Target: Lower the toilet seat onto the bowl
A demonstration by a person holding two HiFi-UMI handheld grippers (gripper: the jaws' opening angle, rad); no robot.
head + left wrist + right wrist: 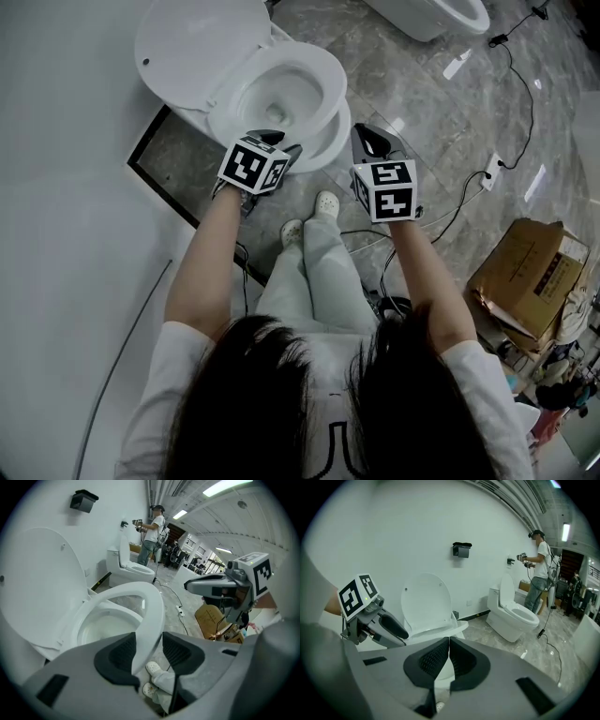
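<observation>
The white toilet has its lid (192, 42) standing up against the wall and its seat (319, 75) lying nearly level over the bowl (272, 98); I cannot tell whether the seat rests on the rim. My left gripper (278, 142) is at the seat's front edge. In the left gripper view the seat (152, 606) rim passes between the left gripper's (149, 651) pads with a gap on the right side, so it stands open. My right gripper (370, 139) hovers to the right of the bowl. Its pads meet, empty, in the right gripper (448, 658) view.
A second toilet (513, 613) stands farther along the wall, with another person (539, 569) holding grippers beside it. A cardboard box (530, 277), a power strip (490, 172) and cables (511, 112) lie on the marble floor at right. My white shoes (323, 203) are just before the bowl.
</observation>
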